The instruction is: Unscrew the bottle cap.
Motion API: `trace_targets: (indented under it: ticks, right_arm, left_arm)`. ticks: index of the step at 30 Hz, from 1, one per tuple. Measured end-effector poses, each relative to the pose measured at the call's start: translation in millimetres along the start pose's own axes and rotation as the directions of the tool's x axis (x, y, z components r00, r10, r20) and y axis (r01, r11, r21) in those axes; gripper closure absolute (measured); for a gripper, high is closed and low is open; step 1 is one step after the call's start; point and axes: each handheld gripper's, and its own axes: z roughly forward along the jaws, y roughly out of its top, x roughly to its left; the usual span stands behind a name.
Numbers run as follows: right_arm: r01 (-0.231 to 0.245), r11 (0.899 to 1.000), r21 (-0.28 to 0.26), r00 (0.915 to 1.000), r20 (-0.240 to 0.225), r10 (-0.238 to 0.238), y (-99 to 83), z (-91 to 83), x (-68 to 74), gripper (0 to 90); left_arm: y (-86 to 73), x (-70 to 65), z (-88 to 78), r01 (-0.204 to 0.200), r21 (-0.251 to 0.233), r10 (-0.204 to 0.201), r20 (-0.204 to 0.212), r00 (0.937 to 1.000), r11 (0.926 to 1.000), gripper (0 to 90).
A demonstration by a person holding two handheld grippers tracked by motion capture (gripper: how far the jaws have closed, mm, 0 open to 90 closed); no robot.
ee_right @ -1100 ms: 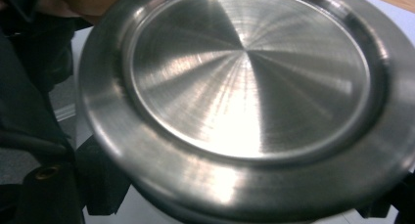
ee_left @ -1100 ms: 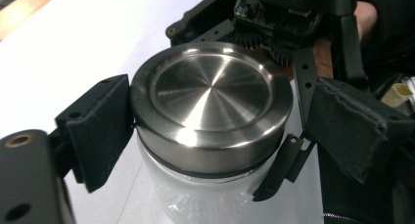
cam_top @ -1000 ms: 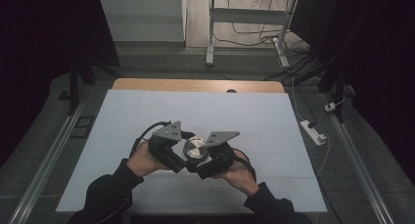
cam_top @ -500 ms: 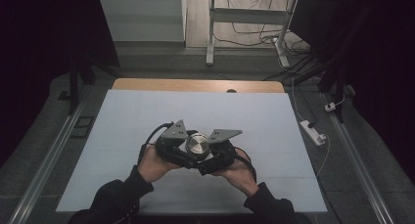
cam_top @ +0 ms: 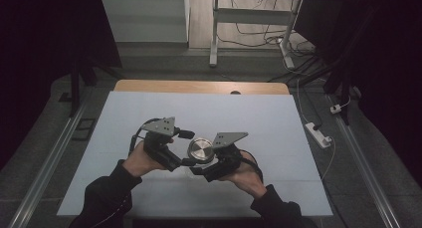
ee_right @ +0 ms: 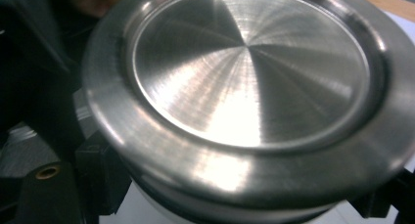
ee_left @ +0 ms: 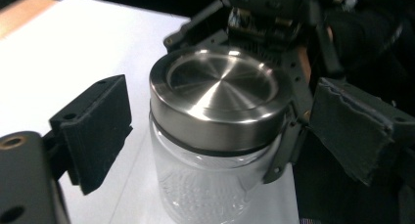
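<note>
Jar [ee_left: 215, 150], glassy, slick and breakable, is sitting between my spread left tool [cam_top: 181, 148], while my right tool [cam_top: 206, 168] is clamping just under its steel lid [ee_right: 249, 72].

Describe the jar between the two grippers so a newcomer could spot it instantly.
On the pale blue table top, look near the front middle, where the person's two hands meet. There stands a clear glass jar between the left gripper and right gripper. Its round brushed steel lid is the sole shiny thing among black parts.
</note>
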Motion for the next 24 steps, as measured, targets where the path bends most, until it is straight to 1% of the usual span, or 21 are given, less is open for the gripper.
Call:
trace_targets:
  ticks: [1,3,4,6,7,8,10,11,13,14,16,17,20,21,22,24]
  right_arm:
    - [0.003,1.0,0.009,1.0,-0.009,-0.003,-0.2,1.6,1.8,15.3]
    - [0.02,1.0,0.024,0.9995,-0.023,-0.019,-1.0,5.4,5.0,15.2]
    - [0.022,0.999,0.033,0.9994,-0.029,-0.021,-1.4,7.2,6.5,15.2]
    - [0.033,0.998,0.05,0.9991,-0.03,-0.032,-2.4,10.5,8.5,15.2]
    - [0.035,0.998,0.057,0.999,-0.028,-0.034,-2.9,11.7,9.1,15.2]
    - [0.036,0.997,0.061,0.9991,-0.022,-0.035,-3.4,12.5,9.0,15.2]
    - [0.03,0.997,0.064,0.9995,-0.01,-0.03,-4.1,12.9,7.4,15.2]
    - [0.021,0.998,0.064,0.9998,0.001,-0.021,-4.3,12.7,6.3,15.2]
    - [0.007,0.998,0.07,0.9997,0.025,-0.009,-5.2,12.5,3.4,15.3]
    - [-0.004,0.997,0.074,0.9994,0.036,0.001,-5.8,12.7,2.4,15.2]
    - [-0.005,0.996,0.084,0.9989,0.047,0.001,-7.1,13.6,1.8,15.2]
    - [-0.004,0.996,0.088,0.9989,0.047,0.0,-7.2,14.0,2.1,15.2]
    - [-0.002,0.996,0.089,0.9989,0.046,-0.002,-6.1,14.6,3.5,15.2]
    - [0.003,0.996,0.09,0.9989,0.045,-0.007,-6.0,14.7,3.9,15.2]
    - [0.0,0.996,0.089,0.999,0.045,-0.004,-5.9,14.8,4.3,15.2]
    - [0.009,0.995,0.095,0.9988,0.047,-0.013,-6.3,15.1,4.4,15.2]
  left_arm:
    - [-0.9,-0.2,1.9,-0.011,0.009,0.011,0.005,0.9999,0.9999,11.9]
    - [-2.5,-0.6,5.9,-0.03,0.028,0.029,0.031,0.9991,0.9992,15.6]
    - [-3.3,-1.5,8.0,-0.039,0.037,0.038,0.034,0.9987,0.9985,18.3]
    - [-3.8,-2.9,11.6,-0.047,0.059,0.045,0.03,0.9986,0.9972,18.5]
    - [-3.9,-3.5,12.4,-0.054,0.066,0.053,0.021,0.9984,0.9964,18.6]
    - [-3.9,-3.5,12.4,-0.054,0.066,0.053,0.021,0.9984,0.9964,18.7]
    - [-2.8,-4.9,16.7,-0.026,0.069,0.028,-0.027,0.9993,0.9973,18.8]
    - [-1.7,-5.6,18.9,-0.014,0.071,0.018,-0.049,0.9986,0.9974,18.9]
    - [1.1,-8.8,24.2,0.003,0.088,0.006,-0.102,0.9948,0.9962,19.1]
    - [2.6,-10.5,26.8,0.003,0.102,0.009,-0.123,0.9924,0.9948,19.1]
    - [3.9,-13.3,29.2,-0.01,0.121,0.027,-0.139,0.9899,0.9926,19.2]
    - [3.9,-13.8,28.8,-0.017,0.123,0.034,-0.141,0.9895,0.9922,19.2]
    - [4.0,-14.5,27.4,-0.019,0.122,0.036,-0.141,0.9893,0.9923,19.3]
    - [4.7,-15.5,26.8,-0.028,0.128,0.046,-0.143,0.9887,0.9914,19.3]
    - [4.9,-16.1,27.2,-0.031,0.13,0.049,-0.145,0.9883,0.9911,19.3]
    - [4.8,-16.8,28.5,-0.037,0.141,0.059,-0.149,0.9871,0.9893,19.3]
